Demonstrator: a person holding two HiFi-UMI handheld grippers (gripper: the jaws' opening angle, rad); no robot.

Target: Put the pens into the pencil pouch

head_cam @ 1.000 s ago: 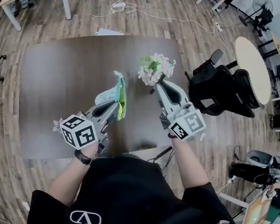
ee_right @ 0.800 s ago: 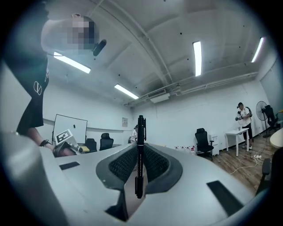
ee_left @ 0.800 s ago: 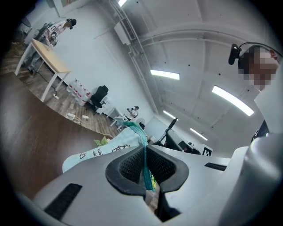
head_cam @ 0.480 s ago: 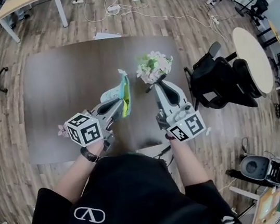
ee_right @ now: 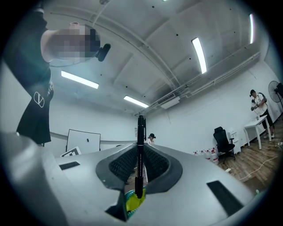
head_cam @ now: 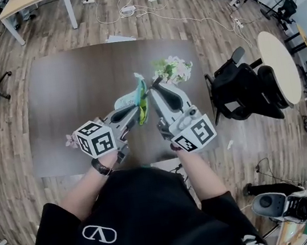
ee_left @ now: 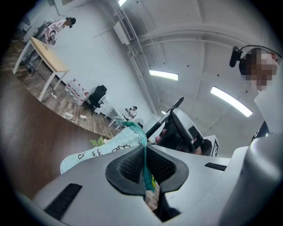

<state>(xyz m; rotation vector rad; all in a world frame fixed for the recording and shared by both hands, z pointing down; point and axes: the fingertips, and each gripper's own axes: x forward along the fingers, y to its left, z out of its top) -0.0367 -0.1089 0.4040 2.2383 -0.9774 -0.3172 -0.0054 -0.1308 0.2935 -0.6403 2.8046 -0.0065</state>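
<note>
So mid-frame in the head view, over the dark table [head_cam: 69, 103], the left gripper [head_cam: 135, 111] is pinched tight on the teal edge of the pencil pouch [head_cam: 126, 101], and the right gripper [head_cam: 156, 87] just to its right is clamped on 1 black pen [ee_right: 140, 154] standing upright between its jaws.

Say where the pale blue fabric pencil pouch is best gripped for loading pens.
Grip the thin teal edge strip at the pencil pouch's mouth, coming from the side away from the opening, as the left gripper does now. The flat rim fits shut jaws and leaves the yellow-green lining facing the right gripper's black pen.
</note>
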